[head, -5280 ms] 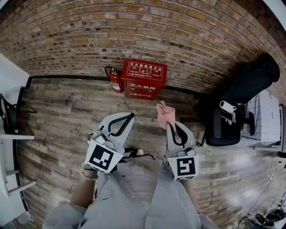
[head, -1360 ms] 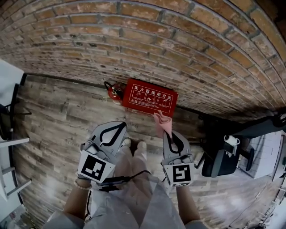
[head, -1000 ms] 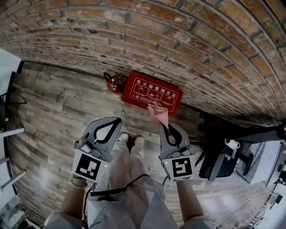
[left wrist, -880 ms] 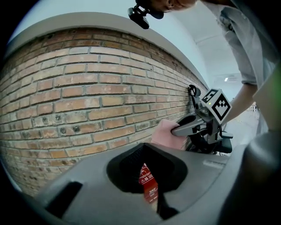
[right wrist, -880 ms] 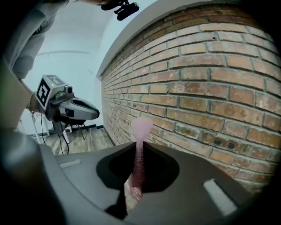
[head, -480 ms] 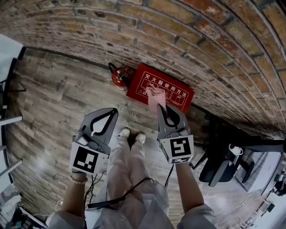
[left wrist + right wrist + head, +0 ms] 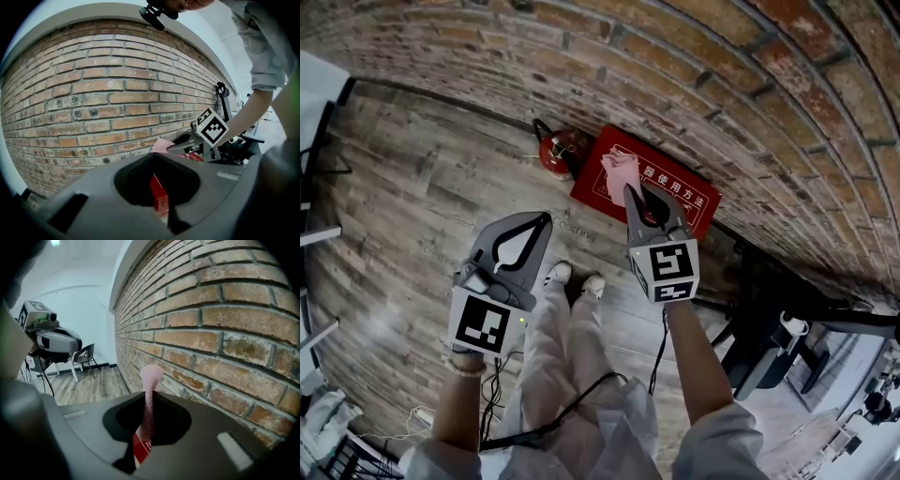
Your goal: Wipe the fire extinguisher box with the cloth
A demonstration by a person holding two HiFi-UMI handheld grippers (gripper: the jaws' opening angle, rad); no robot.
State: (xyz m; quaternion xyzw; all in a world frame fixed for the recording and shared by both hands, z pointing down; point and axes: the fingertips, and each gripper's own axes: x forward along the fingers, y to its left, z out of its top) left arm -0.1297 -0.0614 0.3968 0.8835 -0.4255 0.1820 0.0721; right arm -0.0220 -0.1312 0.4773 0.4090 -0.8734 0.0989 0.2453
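Observation:
A red fire extinguisher box (image 7: 680,199) stands on the wooden floor against the brick wall, with a red fire extinguisher (image 7: 560,150) at its left. My right gripper (image 7: 629,190) is shut on a pink cloth (image 7: 618,171), which hangs over the box's left part; whether it touches I cannot tell. In the right gripper view the cloth (image 7: 150,394) stands up between the jaws, with the box (image 7: 139,447) below. My left gripper (image 7: 546,217) is shut on nothing, left of the box and apart from it. From the left gripper view, the box (image 7: 158,197) shows past its jaws.
A brick wall (image 7: 694,66) runs behind the box. A black office chair (image 7: 769,328) stands to the right. White furniture (image 7: 314,84) is at the left edge. The person's shoes (image 7: 572,277) are on the floor just before the box, and cables (image 7: 581,403) trail below.
The person has stepped closer to the box. My right gripper has carried the pink cloth forward, from in front of the box to over its left part. The left gripper stays shut.

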